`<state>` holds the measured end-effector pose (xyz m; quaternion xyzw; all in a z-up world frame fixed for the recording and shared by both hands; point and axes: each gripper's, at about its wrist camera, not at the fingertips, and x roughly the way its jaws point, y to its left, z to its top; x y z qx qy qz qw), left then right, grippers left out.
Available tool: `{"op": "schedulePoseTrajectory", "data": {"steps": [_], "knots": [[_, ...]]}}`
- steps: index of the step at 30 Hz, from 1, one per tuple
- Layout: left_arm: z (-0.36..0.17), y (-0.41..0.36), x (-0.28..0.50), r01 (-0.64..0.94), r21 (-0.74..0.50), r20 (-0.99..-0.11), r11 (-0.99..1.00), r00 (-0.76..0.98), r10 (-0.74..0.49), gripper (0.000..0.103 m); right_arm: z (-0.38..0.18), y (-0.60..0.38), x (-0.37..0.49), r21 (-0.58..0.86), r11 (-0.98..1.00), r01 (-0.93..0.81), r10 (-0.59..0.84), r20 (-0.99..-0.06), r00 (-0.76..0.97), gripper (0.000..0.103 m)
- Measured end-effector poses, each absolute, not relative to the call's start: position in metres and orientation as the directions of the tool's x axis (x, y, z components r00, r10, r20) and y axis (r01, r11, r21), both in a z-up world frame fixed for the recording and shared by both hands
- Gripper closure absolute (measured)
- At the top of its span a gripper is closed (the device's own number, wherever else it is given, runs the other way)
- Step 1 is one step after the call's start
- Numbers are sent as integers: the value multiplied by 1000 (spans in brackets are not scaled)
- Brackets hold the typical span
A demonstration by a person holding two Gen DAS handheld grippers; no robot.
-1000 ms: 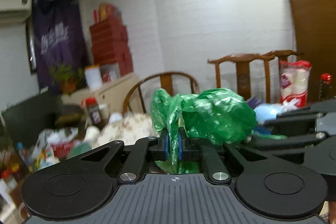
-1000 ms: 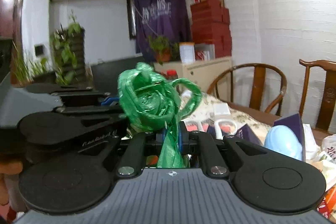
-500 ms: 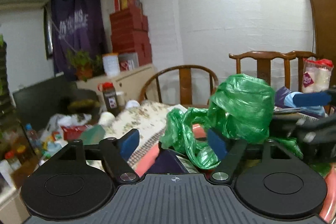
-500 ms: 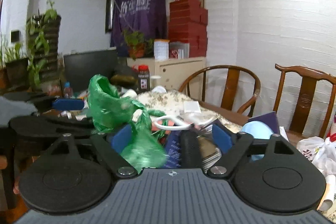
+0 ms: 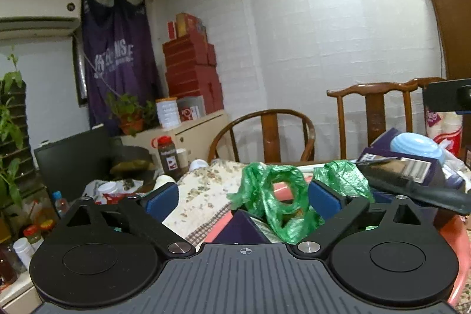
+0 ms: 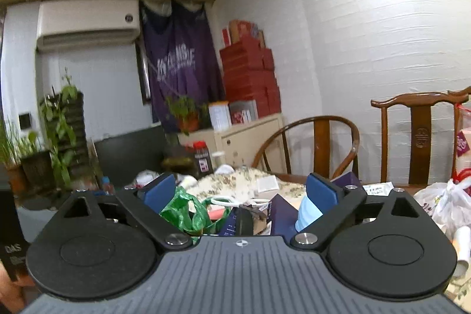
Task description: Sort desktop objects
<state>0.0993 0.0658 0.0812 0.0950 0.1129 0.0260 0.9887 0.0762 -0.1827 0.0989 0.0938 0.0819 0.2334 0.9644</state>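
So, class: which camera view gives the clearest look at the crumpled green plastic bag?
The left wrist view: the crumpled green plastic bag lies centred between the open left tool, loops visible. In the right wrist view, the bag sits low and left, partly hidden behind the open right tool.

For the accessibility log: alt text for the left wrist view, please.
The open left gripper frames a crumpled green plastic bag lying in a red basin among dark boxes; neither pad grips it. Behind stand wooden chairs and a white wall.
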Motion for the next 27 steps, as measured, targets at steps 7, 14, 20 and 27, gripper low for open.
{"op": "schedulePoseTrajectory", "data": {"steps": [7,14,20,27], "knots": [[79,54,78,31,125,-243,992,970,1,0,83,-222,46,266,892,-364,401,-96,911,2],[76,30,50,39,121,-232,992,973,-10,0,55,-269,25,299,927,-228,279,-137,951,2],[71,-1,28,84,102,-224,991,973,-60,0,24,-297,7,285,953,-99,167,-224,960,1],[46,-48,8,216,23,-250,976,946,-204,0,-17,-330,-12,266,964,15,81,-348,934,1]]}}
